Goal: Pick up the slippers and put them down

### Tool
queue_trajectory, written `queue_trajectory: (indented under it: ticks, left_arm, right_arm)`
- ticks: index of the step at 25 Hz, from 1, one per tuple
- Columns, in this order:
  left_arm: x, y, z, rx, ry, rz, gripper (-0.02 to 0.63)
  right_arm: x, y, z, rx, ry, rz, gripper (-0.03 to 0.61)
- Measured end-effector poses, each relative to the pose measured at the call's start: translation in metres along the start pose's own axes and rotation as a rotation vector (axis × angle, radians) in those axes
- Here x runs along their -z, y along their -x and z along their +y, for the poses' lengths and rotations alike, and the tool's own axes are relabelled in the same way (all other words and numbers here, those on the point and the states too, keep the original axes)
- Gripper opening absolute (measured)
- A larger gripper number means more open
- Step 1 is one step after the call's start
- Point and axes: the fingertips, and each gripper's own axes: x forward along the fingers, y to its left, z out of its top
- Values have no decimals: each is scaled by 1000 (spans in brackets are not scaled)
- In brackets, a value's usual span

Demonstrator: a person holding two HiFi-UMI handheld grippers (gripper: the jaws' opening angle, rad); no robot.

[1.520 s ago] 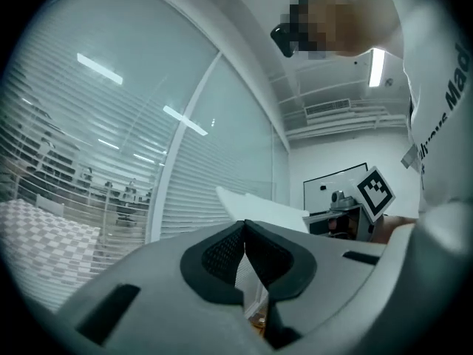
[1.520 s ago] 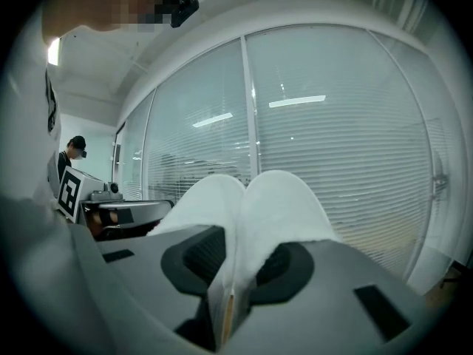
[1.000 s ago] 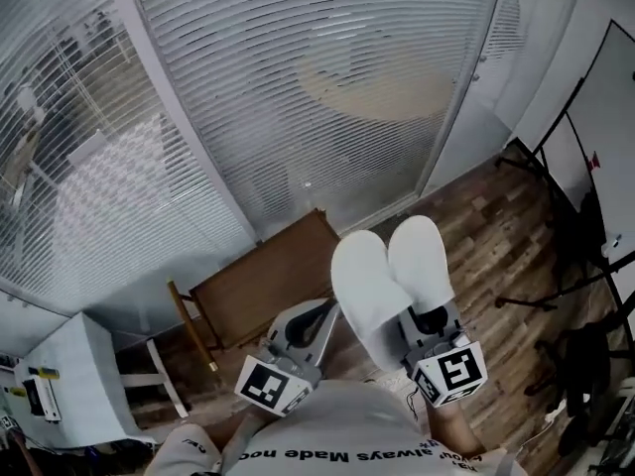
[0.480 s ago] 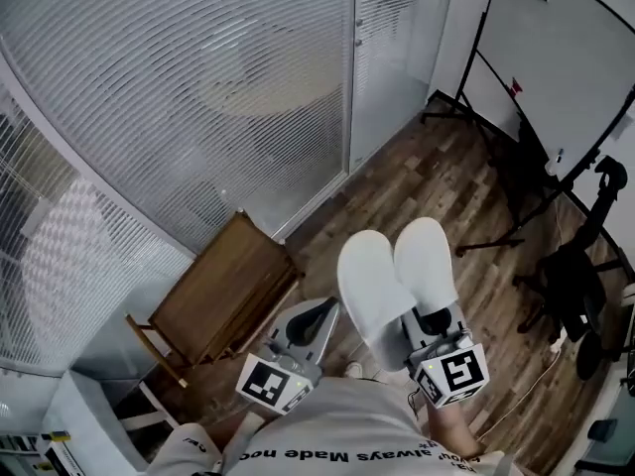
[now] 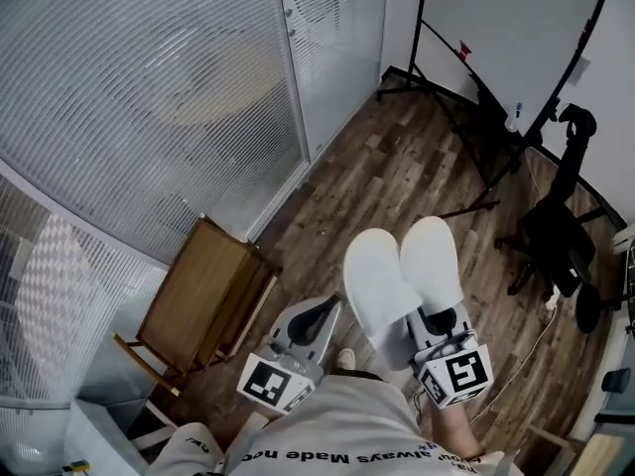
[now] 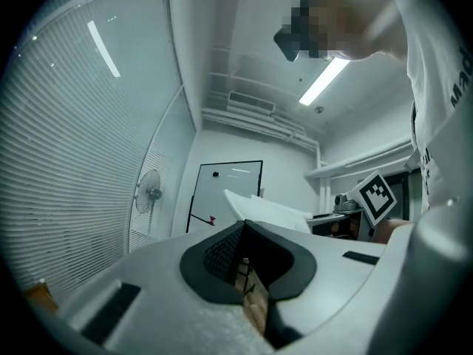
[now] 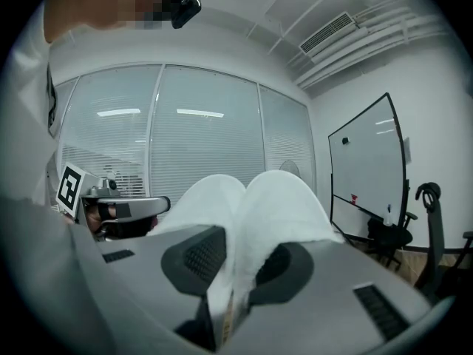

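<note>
Two white slippers (image 5: 402, 278) lie side by side, soles up, held high over the wooden floor. My right gripper (image 5: 435, 321) is shut on their heel ends. In the right gripper view the white fabric (image 7: 262, 209) is pinched between the dark pads (image 7: 194, 257) and fills the middle of the picture. My left gripper (image 5: 316, 317) stays level just left of the slippers, jaws together with nothing in them. In the left gripper view its pads meet at the tip (image 6: 244, 229), and the slippers (image 6: 270, 211) show beyond it.
A folding wooden chair (image 5: 203, 300) stands against the glass wall with blinds (image 5: 149, 87) at the left. A whiteboard on a stand (image 5: 501, 28) and a black office chair (image 5: 556, 231) are at the upper right. Cables run along the floor at the right.
The whole view has swung round: the wooden chair slid to the left and the whiteboard and office chair came into view. Both grippers and the slippers kept their place before me.
</note>
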Motion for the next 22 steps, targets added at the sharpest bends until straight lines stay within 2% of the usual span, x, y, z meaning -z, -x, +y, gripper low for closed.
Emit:
queue_trajectory:
  ticks: [7, 17, 22]
  left_arm:
    - [-5, 1, 1, 25, -17, 7, 12]
    - [-23, 0, 19, 31, -34, 24, 12]
    - [-13, 3, 30, 21, -39, 16, 12]
  right_arm:
    - [0, 2, 2, 24, -16, -7, 80]
    - [-20, -12, 12, 18, -13, -2, 78]
    - [-3, -17, 13, 29, 0, 6, 75]
